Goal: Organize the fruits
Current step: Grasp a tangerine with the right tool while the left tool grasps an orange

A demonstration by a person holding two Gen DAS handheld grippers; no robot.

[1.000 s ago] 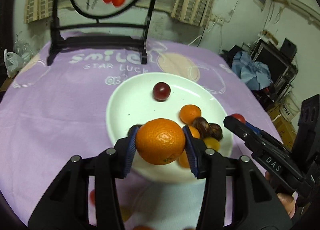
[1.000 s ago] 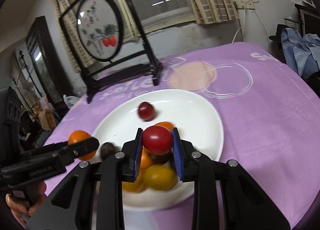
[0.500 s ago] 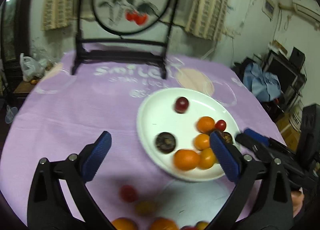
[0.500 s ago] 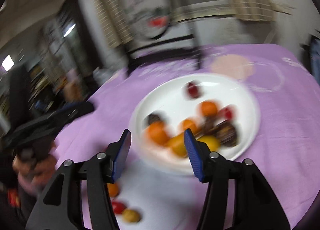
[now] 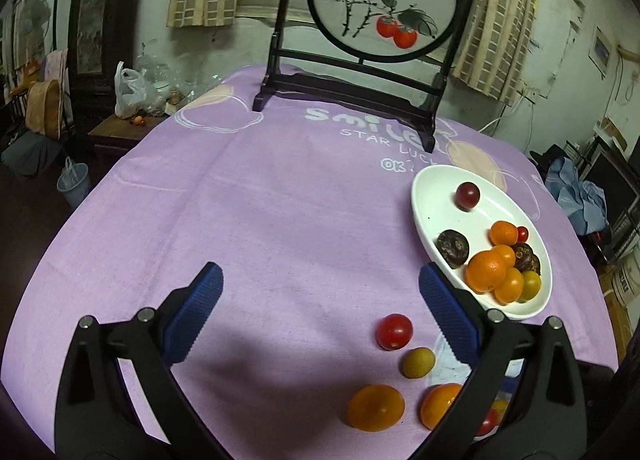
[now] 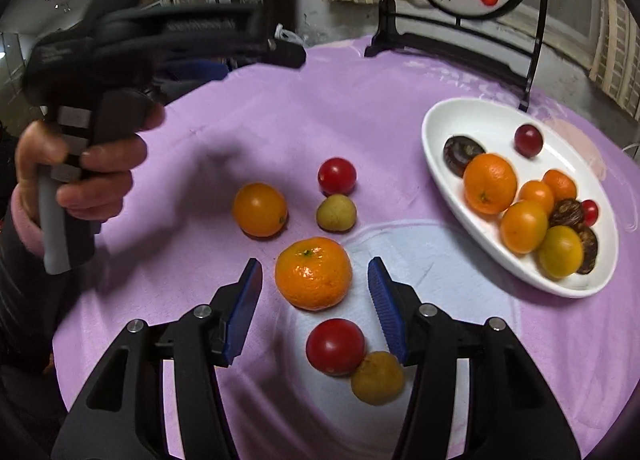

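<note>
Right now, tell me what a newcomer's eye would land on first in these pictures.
First the white plate at the right of the purple tablecloth, heaped with oranges, tomatoes and dark fruits. Next the loose fruit on the cloth, chiefly the big orange lying just ahead of the open right gripper, untouched. Behind stands a round painted screen in a black frame.

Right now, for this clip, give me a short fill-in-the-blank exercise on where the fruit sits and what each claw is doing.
1. The white plate sits on a ____ tablecloth.
2. The right claw is ____, its pads either side of a mandarin lying on the cloth.
3. The left claw holds ____.
4. The dark red grape lies on the ____.

Missing words: purple; open; nothing; plate
</note>
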